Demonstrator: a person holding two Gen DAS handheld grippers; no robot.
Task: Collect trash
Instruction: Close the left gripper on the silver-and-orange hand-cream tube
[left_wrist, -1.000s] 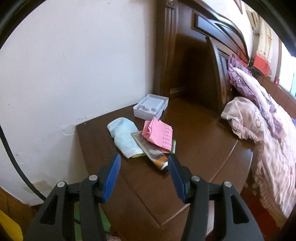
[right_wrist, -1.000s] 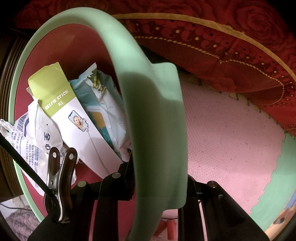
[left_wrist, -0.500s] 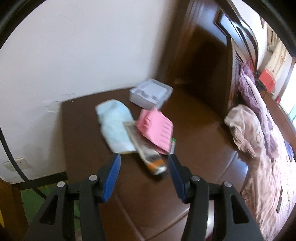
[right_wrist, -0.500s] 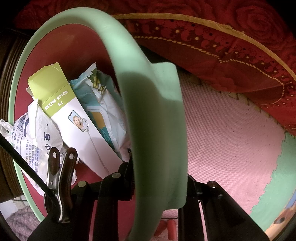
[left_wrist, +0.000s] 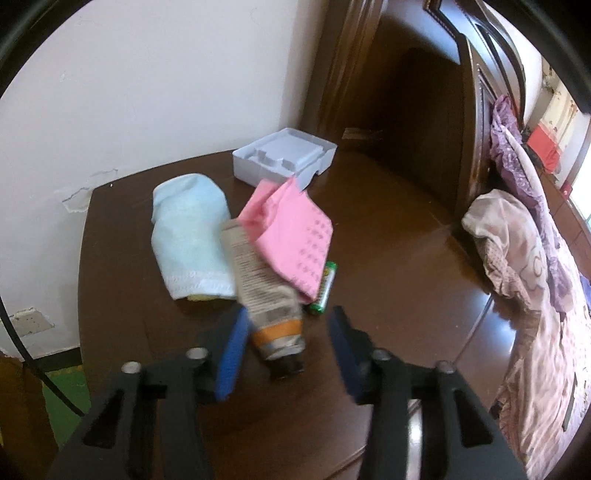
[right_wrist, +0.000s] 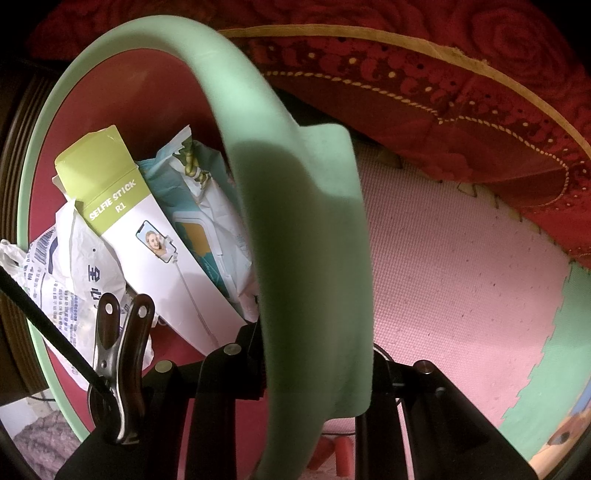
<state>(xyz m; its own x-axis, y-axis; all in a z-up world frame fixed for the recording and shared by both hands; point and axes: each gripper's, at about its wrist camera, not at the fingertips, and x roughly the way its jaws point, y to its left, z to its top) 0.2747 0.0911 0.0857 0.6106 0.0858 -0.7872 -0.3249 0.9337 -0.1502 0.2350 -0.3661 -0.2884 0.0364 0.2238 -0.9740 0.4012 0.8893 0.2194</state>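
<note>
Left wrist view: the left claw has just been closing, its blue pads not yet pressing the squeezed tube on the tabletop, whose capped end lies between them, long axis running away from the claw. Right wrist view: the right claw is clamped on the green bin rim, collected trash inside.

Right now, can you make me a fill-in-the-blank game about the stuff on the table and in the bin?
1. The squeezed tube lies partly under a ____ paper.
2. The box in the bin says SELFIE ____.
3. The right tool grips the bin's ____ rim.
4. The little battery beside the tube is ____.

Missing words: pink; STICK; green; green
</note>
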